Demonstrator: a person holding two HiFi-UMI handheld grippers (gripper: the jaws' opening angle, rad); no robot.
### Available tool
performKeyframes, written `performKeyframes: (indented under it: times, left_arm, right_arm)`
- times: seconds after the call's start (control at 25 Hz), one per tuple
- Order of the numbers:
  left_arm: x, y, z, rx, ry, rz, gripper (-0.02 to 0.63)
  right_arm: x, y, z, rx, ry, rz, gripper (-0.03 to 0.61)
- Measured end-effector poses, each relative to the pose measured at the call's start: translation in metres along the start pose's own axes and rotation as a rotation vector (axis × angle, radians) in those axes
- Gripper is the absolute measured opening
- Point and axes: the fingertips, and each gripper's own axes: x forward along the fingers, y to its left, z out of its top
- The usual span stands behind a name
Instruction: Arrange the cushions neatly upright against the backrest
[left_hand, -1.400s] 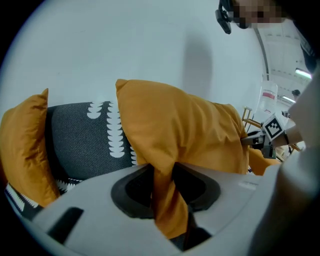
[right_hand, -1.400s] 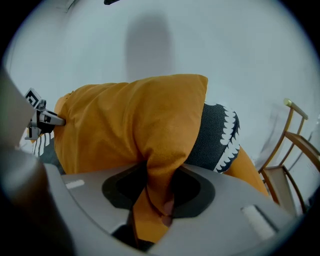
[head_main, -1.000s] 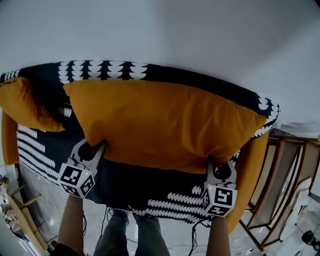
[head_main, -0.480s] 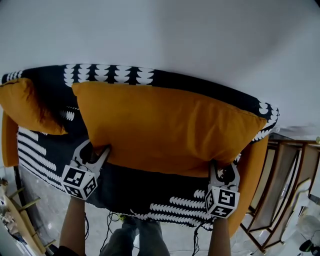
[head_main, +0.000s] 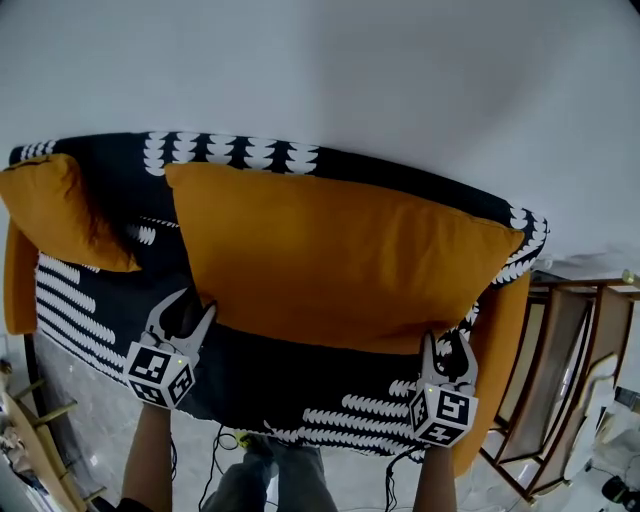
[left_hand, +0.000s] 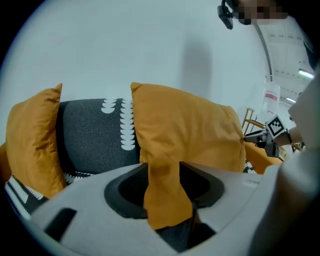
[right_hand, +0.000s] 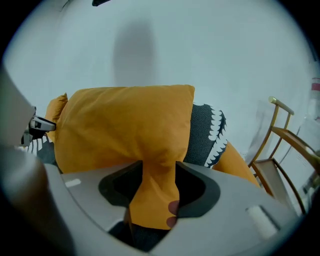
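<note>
A big orange cushion (head_main: 340, 260) stands upright against the black-and-white patterned backrest (head_main: 230, 152) of the sofa. A smaller orange cushion (head_main: 55, 215) leans at the left end. My left gripper (head_main: 187, 318) is at the big cushion's lower left corner, my right gripper (head_main: 447, 345) at its lower right corner. Both have just been opening, then eased in slightly. In the left gripper view the corner flap (left_hand: 165, 195) hangs loose between spread jaws. The right gripper view shows the other corner (right_hand: 152, 195) the same way, with gaps beside it.
The sofa seat (head_main: 290, 385) is dark with white scallop rows, and orange arms (head_main: 495, 350) flank it. A wooden chair frame (head_main: 575, 350) stands right of the sofa. A pale wall rises behind the backrest. Cables lie on the floor by my legs.
Both grippers were pinching the big cushion's lower corners; their jaws have spread and they have drawn back a little toward me. The cushion stays leaning on the backrest.
</note>
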Motion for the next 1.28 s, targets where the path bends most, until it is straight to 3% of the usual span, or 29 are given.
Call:
performKeyframes:
  times: [0.72,0.8,1.28]
  left_arm:
    - [-0.119,-0.015,-0.003,0.002,-0.111,0.031,0.0]
    - [-0.134,-0.017,-0.002,0.0,-0.123,0.033,-0.002]
    - [-0.222,-0.038,0.007,-0.016,-0.201,0.02,-0.003]
  right_arm:
    - [-0.106,0.08,0.006,-0.024,-0.094,0.048,0.041]
    - [-0.12,0.087,0.009,-0.022,-0.108,0.043,0.015]
    - [-0.212,0.126,0.022,0.018,-0.18,0.057,0.014]
